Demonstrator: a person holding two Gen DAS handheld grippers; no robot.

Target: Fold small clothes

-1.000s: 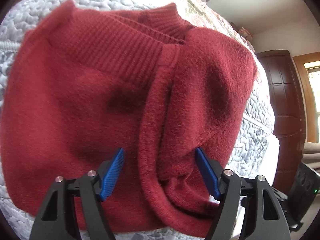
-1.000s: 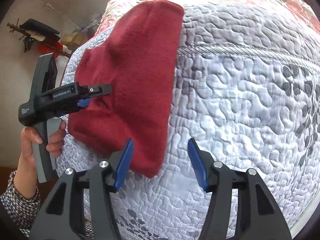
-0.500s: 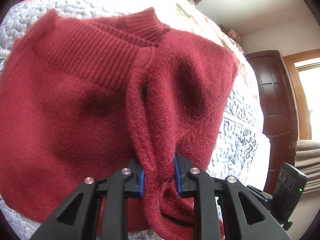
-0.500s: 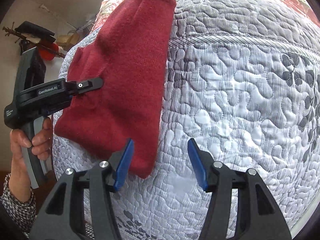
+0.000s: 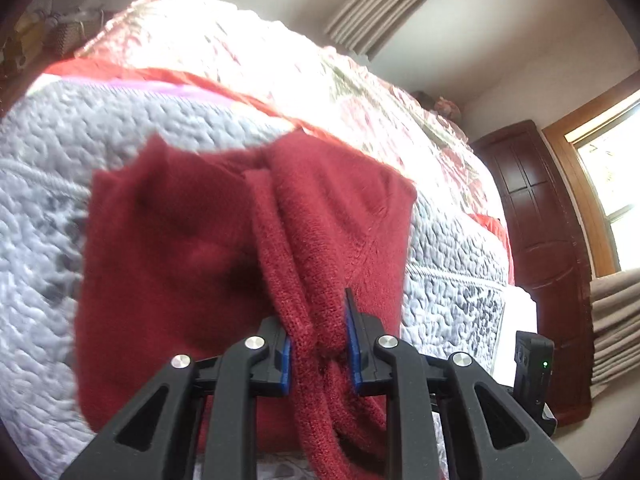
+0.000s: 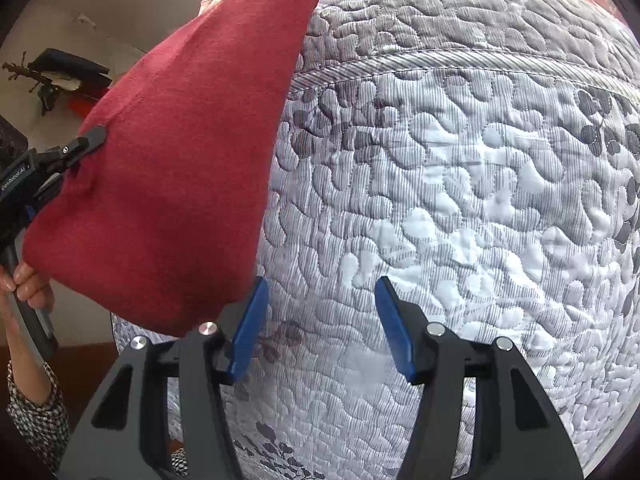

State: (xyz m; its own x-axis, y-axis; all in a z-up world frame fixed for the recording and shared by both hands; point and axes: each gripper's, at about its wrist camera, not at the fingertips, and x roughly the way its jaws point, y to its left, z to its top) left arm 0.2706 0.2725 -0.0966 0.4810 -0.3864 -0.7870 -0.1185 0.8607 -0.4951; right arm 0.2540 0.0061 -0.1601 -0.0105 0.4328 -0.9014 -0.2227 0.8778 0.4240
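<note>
Sweater (image 5: 192,264) now lifted off the quilted bed (image 6: 460,184) versus half a second ago, bunched edge clamped in my left gripper (image 5: 318,354), raised and tilted. My right gripper (image 6: 318,332) hangs wide open, empty, beside the hanging hem. Hand (image 6: 28,280) grips the left handle. Dark wooden door (image 5: 544,248) beyond.

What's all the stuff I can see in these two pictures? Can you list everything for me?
Sweater: one, dark red, partly lifted off the bed.
Quilt: one, grey-white, covering the bed.
Floral bedspread: one, pink-red, farther up the bed.
Wooden door: one, dark brown, at right.
Curtain: one, beige, top.
Left gripper: black, blue jaws shut on the sweater.
Right gripper: black, blue jaws open over the quilt.
Hand: one, holding the left gripper's handle.
</note>
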